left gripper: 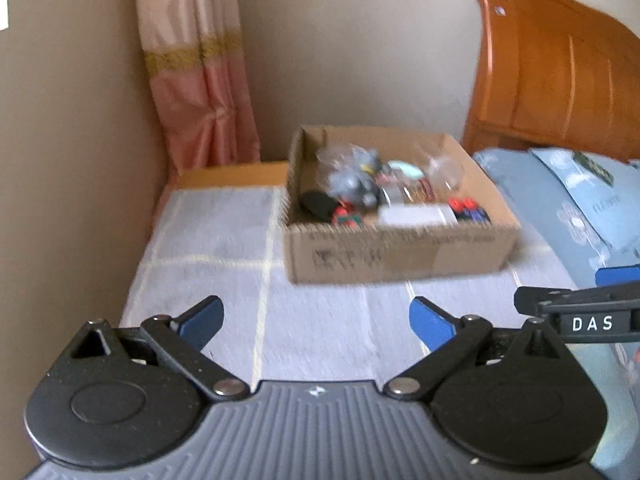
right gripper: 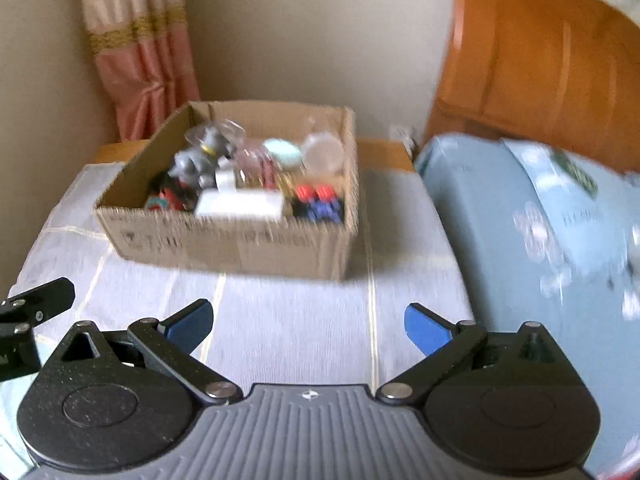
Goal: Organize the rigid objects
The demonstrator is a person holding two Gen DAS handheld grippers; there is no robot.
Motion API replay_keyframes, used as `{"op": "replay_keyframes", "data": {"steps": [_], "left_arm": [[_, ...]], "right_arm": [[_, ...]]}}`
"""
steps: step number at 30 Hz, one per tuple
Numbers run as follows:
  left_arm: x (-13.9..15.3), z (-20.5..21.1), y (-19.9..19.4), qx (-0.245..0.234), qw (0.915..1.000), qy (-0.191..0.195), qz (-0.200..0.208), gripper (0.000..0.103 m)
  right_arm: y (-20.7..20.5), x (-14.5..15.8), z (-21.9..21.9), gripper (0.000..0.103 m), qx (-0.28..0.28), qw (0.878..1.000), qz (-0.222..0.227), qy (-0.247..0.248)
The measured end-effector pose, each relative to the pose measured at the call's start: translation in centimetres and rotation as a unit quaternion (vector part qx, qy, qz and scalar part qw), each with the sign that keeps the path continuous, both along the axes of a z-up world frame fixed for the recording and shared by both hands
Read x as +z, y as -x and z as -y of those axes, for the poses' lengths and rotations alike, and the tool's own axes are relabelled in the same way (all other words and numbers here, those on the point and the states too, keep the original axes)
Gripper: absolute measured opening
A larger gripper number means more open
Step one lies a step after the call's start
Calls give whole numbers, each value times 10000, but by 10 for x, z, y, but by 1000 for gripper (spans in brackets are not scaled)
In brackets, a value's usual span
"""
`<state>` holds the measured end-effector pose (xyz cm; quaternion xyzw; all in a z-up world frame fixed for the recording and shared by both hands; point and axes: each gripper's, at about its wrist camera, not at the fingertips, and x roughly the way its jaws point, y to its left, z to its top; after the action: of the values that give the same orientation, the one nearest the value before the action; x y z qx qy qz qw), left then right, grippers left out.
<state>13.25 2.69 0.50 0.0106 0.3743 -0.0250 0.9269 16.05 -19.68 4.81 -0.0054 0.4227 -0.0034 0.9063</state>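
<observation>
A shallow cardboard box (left gripper: 400,252) stands on a table with a pale checked cloth (left gripper: 224,248); it also shows in the right wrist view (right gripper: 240,244). Inside lie a grey toy figure (right gripper: 198,160), a white flat box (right gripper: 240,205), red and blue blocks (right gripper: 320,202), a clear round container (right gripper: 323,152) and a pale green disc (right gripper: 283,152). My left gripper (left gripper: 316,322) is open and empty, short of the box. My right gripper (right gripper: 308,326) is open and empty, also short of the box. Both views are blurred.
A bed with a light blue cover (right gripper: 540,240) lies right of the table, with an orange wooden headboard (left gripper: 560,64) behind. A pink curtain (left gripper: 200,72) hangs in the back left corner by beige walls. The right gripper's body (left gripper: 580,312) shows at the left view's right edge.
</observation>
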Motion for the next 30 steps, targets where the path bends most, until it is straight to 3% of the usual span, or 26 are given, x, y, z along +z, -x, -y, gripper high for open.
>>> {"op": "replay_keyframes", "data": {"steps": [4,13,30], "left_arm": [[6,4,11,-52,9999,-49,-76,99],[31,5,20,242,9990,-309,203,99],[34,9,26,265,9984,-434,229,99]], "right_arm": [[17,3,2,103,-93,9999,97,-17],[33,27,-1,103,-9,9990,448,-30],[43,36,-8,103,20,9981,617,-23]]}}
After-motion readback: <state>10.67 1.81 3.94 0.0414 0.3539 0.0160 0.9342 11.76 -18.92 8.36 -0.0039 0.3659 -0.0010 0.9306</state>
